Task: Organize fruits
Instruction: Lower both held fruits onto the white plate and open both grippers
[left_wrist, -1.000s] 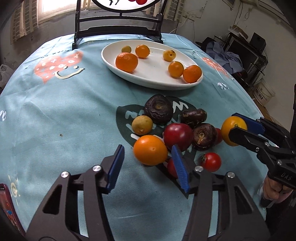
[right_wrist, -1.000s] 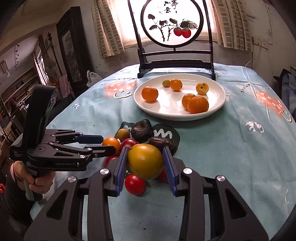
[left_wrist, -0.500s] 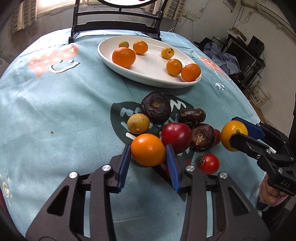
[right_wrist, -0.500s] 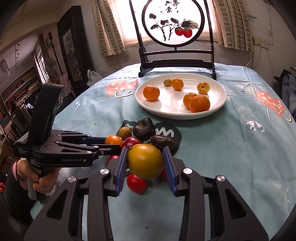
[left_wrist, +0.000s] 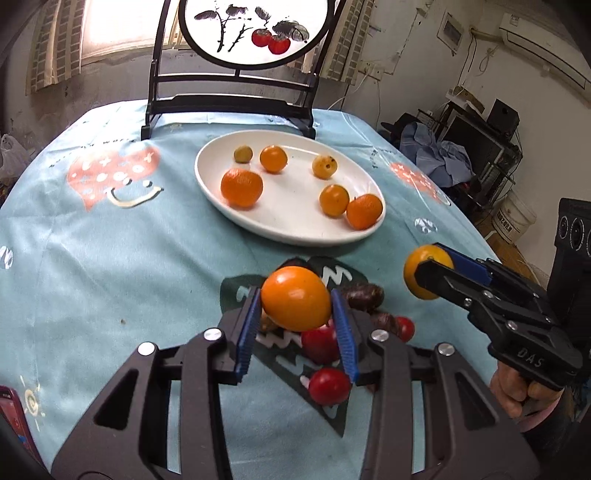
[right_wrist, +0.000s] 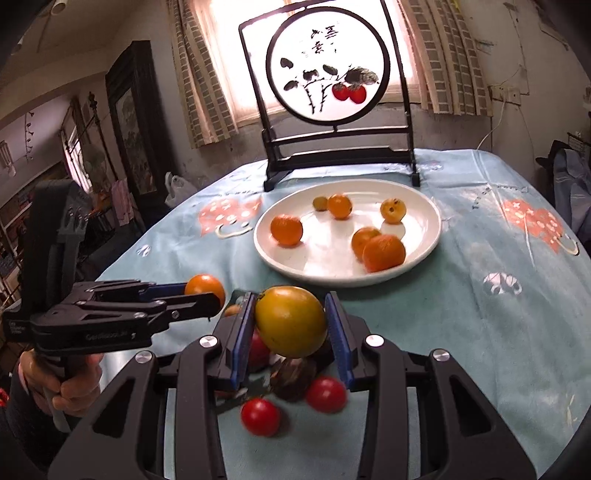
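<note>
My left gripper (left_wrist: 295, 325) is shut on an orange tomato (left_wrist: 295, 297), held above the table. My right gripper (right_wrist: 291, 332) is shut on a yellow-orange tomato (right_wrist: 291, 320), also lifted; it shows in the left wrist view as the right gripper (left_wrist: 430, 273) at the right. Below them lie red tomatoes (left_wrist: 329, 386) (right_wrist: 260, 416) and dark purple fruits (left_wrist: 360, 295) on a dark patch of the cloth. A white plate (left_wrist: 354, 236) (right_wrist: 424, 254) further back holds several orange and yellow fruits.
A black stand with a round painted screen (right_wrist: 327, 74) sits behind the plate. The table carries a light blue printed cloth (left_wrist: 110, 240). A person's hand (right_wrist: 70, 384) holds the left gripper's handle. Clutter and a bucket (left_wrist: 513, 218) stand beyond the table's right edge.
My left gripper closed on the orange tomato and lifted it off the cloth, tilting up toward the plate. My right gripper, still holding its tomato, rose slightly.
</note>
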